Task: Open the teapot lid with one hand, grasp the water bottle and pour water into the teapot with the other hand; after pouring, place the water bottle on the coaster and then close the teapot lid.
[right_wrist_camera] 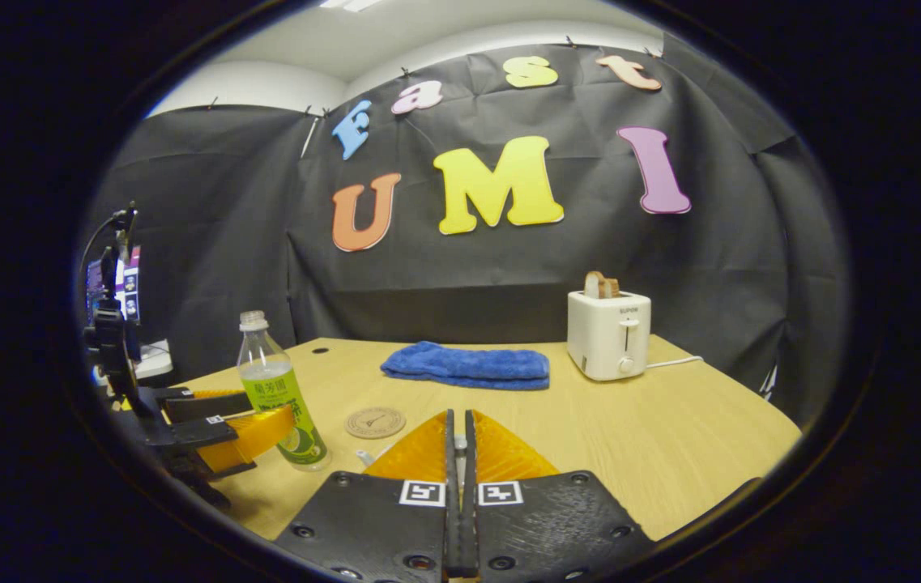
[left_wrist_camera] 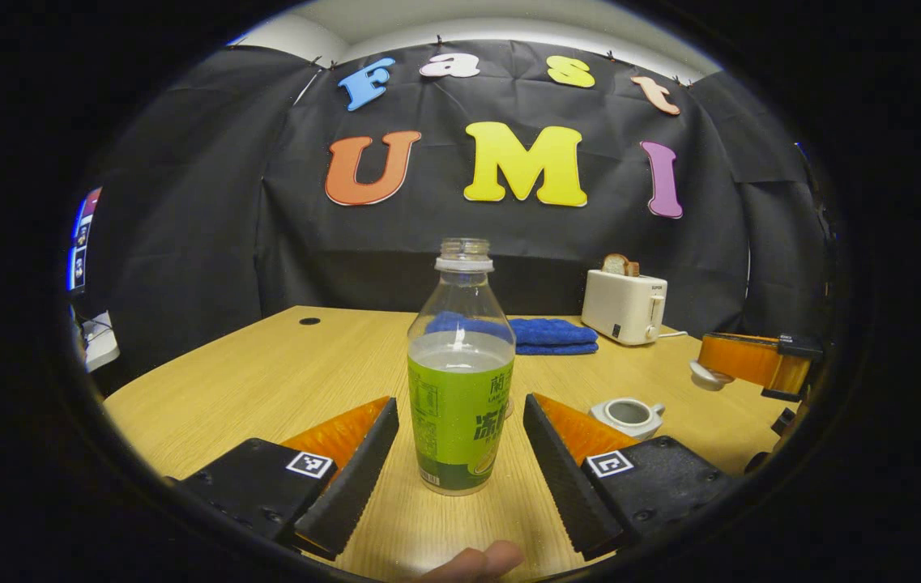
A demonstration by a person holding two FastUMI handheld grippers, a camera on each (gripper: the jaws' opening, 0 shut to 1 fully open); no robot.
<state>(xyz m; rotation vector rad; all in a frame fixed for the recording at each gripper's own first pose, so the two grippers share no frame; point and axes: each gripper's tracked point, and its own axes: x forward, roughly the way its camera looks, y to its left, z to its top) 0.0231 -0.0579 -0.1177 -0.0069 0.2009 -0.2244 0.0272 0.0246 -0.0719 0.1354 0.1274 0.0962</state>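
Note:
An uncapped water bottle (left_wrist_camera: 460, 389) with a green label stands upright on the wooden table, about half full. My left gripper (left_wrist_camera: 460, 403) is open, one finger on each side of the bottle with a narrow gap either way. To its right sits the white teapot (left_wrist_camera: 627, 414) with its mouth uncovered. Above it, the right gripper (left_wrist_camera: 752, 360) holds the white teapot lid (left_wrist_camera: 707, 374) in the air. In the right gripper view, my right gripper (right_wrist_camera: 458, 417) is shut on the lid's knob (right_wrist_camera: 458, 442). There the bottle (right_wrist_camera: 274, 389) stands at left beside the round coaster (right_wrist_camera: 375, 422).
A folded blue towel (right_wrist_camera: 468, 364) lies at the back of the table (right_wrist_camera: 671, 437). A white toaster (right_wrist_camera: 608, 334) with bread stands at the back right. A person's fingertip (left_wrist_camera: 472, 560) shows at the bottom edge of the left gripper view.

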